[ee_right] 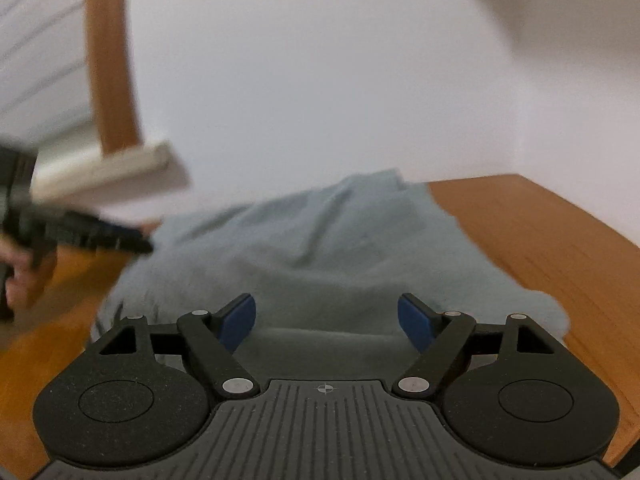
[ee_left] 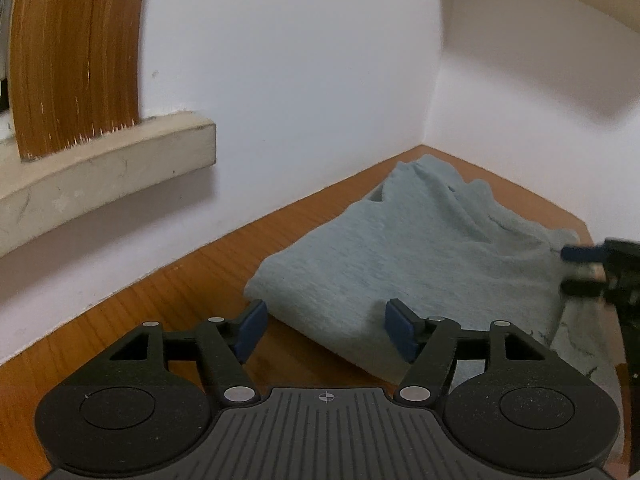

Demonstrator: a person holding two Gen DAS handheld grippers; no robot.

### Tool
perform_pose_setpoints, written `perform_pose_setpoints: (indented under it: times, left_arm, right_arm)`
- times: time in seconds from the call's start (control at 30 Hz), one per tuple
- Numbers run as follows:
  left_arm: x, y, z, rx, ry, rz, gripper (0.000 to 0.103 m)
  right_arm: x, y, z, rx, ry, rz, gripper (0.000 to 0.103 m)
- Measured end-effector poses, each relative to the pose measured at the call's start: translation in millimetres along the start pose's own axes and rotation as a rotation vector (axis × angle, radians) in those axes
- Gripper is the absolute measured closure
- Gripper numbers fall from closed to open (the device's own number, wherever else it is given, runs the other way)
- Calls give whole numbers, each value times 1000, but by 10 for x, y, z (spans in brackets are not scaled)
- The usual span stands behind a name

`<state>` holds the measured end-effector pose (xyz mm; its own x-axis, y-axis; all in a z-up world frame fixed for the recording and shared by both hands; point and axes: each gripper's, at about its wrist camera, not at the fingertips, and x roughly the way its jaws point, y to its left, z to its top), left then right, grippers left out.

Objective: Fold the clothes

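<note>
we see a light grey-blue garment lying partly folded on the wooden table, pushed toward the far corner where the two white walls meet; its near edge is a thick doubled fold, its far part rumpled with loose creases; left gripper has its jaws apart with nothing between the blue pads; it sits over the near-left corner of the garment, left pad above bare table, right pad above cloth, contact not clear; right gripper also has its jaws spread and holds nothing; it hangs over the near edge of the garment, cloth showing between the pads but not pinched; right wrist view is motion-blurred; in the left wrist view the right gripper shows at the right edge, beside the garment's right side; a pale ledge with a wooden frame sits on the left wall; a person's hand is at the far left of the right wrist view
</note>
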<state>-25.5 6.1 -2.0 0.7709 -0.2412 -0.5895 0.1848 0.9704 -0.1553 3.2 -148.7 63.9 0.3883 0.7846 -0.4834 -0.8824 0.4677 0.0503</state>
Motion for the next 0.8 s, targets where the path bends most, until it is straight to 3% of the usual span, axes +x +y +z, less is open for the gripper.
perform_pose_setpoints:
  times: [0.1, 0.13, 0.17, 0.23, 0.27, 0.37, 0.5, 0.63, 0.73, 0.8]
  left_arm:
    - [87, 43, 26, -20, 7, -21, 35]
    - [113, 53, 34, -24, 6, -25, 40]
    - [121, 62, 36, -22, -2, -29, 50]
    - [152, 49, 42, -3, -5, -23, 57]
    - [169, 30, 42, 13, -3, -8, 74]
    - [199, 22, 66, 26, -8, 36, 90]
    - [151, 125, 128, -44, -44, 79, 90]
    - [133, 121, 174, -64, -28, 69, 89]
    - [136, 29, 205, -44, -22, 76, 79]
    - [146, -53, 238, -27, -23, 81, 73]
  right_arm:
    - [104, 69, -32, -28, 32, 1, 25]
    - [131, 64, -44, -26, 42, 7, 25]
    - [159, 59, -55, -23, 52, 12, 24]
    - [191, 53, -73, -30, 64, 25, 24]
    - [195, 56, -74, -42, 68, 30, 24]
    - [190, 35, -72, -66, 81, 50, 24]
    - [140, -38, -98, -71, 80, 80, 25]
    - [116, -133, -14, -57, 68, 119, 27]
    - [152, -340, 211, -27, 12, 100, 29]
    - [282, -493, 419, -22, 2, 93, 35]
